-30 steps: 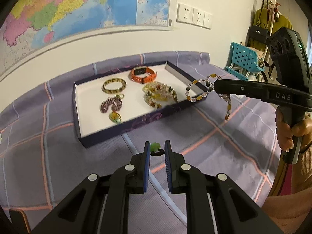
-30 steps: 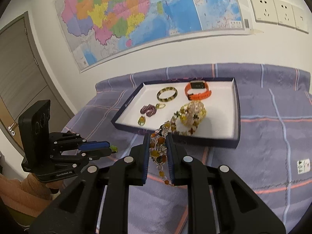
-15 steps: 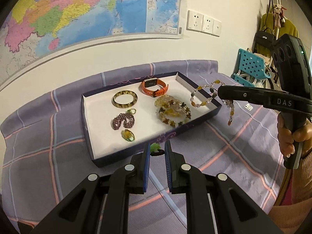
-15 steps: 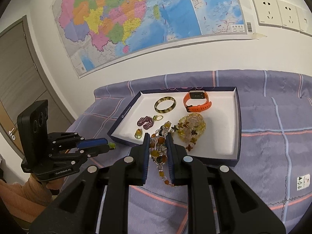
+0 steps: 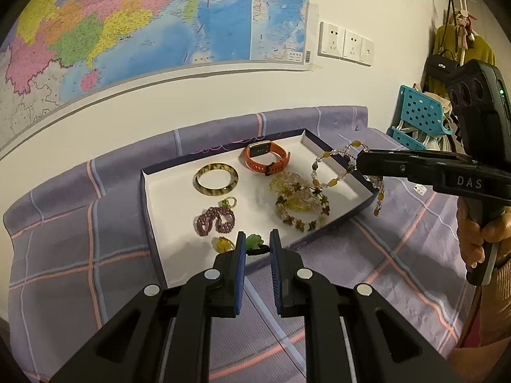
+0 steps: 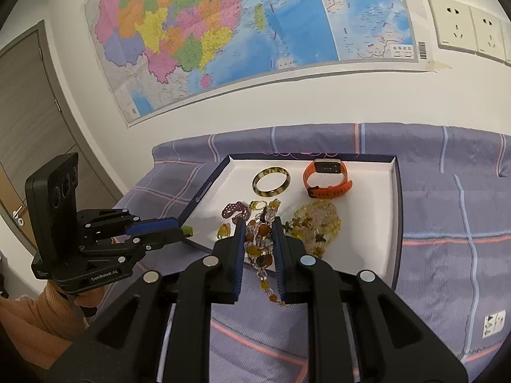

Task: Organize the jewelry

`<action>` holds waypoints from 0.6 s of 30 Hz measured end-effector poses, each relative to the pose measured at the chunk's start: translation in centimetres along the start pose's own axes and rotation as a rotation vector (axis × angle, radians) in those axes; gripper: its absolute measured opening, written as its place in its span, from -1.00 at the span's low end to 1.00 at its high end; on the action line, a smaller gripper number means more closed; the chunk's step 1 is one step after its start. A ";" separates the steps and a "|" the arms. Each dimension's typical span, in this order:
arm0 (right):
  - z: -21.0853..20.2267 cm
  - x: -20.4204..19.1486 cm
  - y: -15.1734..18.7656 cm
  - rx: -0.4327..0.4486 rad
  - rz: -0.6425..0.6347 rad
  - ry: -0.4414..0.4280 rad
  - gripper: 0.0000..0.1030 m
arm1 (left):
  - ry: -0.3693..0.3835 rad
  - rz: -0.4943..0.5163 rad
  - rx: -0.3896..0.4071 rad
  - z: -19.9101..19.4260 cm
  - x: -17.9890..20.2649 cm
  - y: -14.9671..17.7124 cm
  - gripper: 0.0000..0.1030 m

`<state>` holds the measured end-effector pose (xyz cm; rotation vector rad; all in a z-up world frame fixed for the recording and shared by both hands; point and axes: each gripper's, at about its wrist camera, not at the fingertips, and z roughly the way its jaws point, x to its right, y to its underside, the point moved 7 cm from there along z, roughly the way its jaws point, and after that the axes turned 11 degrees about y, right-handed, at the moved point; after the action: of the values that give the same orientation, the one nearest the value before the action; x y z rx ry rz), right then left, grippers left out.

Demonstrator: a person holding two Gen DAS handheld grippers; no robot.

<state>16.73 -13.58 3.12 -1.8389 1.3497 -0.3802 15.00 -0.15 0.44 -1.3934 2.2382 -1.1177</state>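
A dark tray with a white floor (image 5: 166, 191) (image 6: 367, 255) lies on the purple checked cloth. In it lie an orange watch (image 5: 266, 159) (image 6: 325, 180), a yellow-brown bangle (image 5: 215, 179) (image 6: 270, 181), a purple bead bracelet (image 5: 215, 220) (image 6: 235, 209), a yellow bead pile (image 5: 298, 199) (image 6: 319, 223) and small yellow rings. My left gripper (image 5: 257, 247) (image 6: 183, 231) is shut on a small green ring (image 5: 254, 242) over the tray's near edge. My right gripper (image 6: 258, 236) (image 5: 359, 162) is shut on an amber bead bracelet (image 6: 260, 249) (image 5: 332, 167) hanging over the tray's right side.
A map and wall sockets (image 5: 346, 44) hang on the wall behind. A teal crate (image 5: 418, 116) and hung bags (image 5: 447, 57) stand at the right. A door (image 6: 28, 121) is at the left. A small white tag (image 6: 493, 322) lies on the cloth.
Both grippers have moved forward toward the tray. The left one with the green ring now reaches the tray's near edge; the right one with the bead bracelet hangs over the tray.
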 end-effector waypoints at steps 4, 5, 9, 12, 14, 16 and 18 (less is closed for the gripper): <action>0.6 -0.1 -0.4 -0.005 -0.007 -0.002 -0.68 | -0.007 -0.003 -0.003 0.4 -0.4 -0.5 -0.75; 0.7 -0.1 -0.6 -0.004 -0.010 -0.002 -0.68 | -0.007 -0.003 -0.004 0.6 -0.4 -0.6 -0.75; 1.0 -0.1 -1.2 0.002 -0.015 -0.004 -0.68 | -0.010 -0.001 -0.007 0.9 -0.5 -0.9 -0.75; 1.3 -0.1 -1.4 0.002 -0.015 -0.004 -0.68 | -0.012 -0.003 -0.007 1.1 -0.7 -1.2 -0.75; 1.4 0.0 -1.5 0.002 -0.017 -0.002 -0.68 | -0.015 -0.005 -0.007 1.2 -0.8 -1.4 -0.75; 1.6 0.0 -1.6 0.002 -0.016 -0.002 -0.68 | -0.016 -0.005 -0.006 1.3 -0.9 -1.6 -0.75; 1.7 0.1 -1.7 0.001 -0.014 0.000 -0.68 | -0.018 -0.004 -0.006 1.4 -1.0 -1.7 -0.75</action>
<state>19.00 -12.80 3.31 -1.8480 1.3374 -0.3885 17.41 -0.33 0.58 -1.4060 2.2287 -1.0961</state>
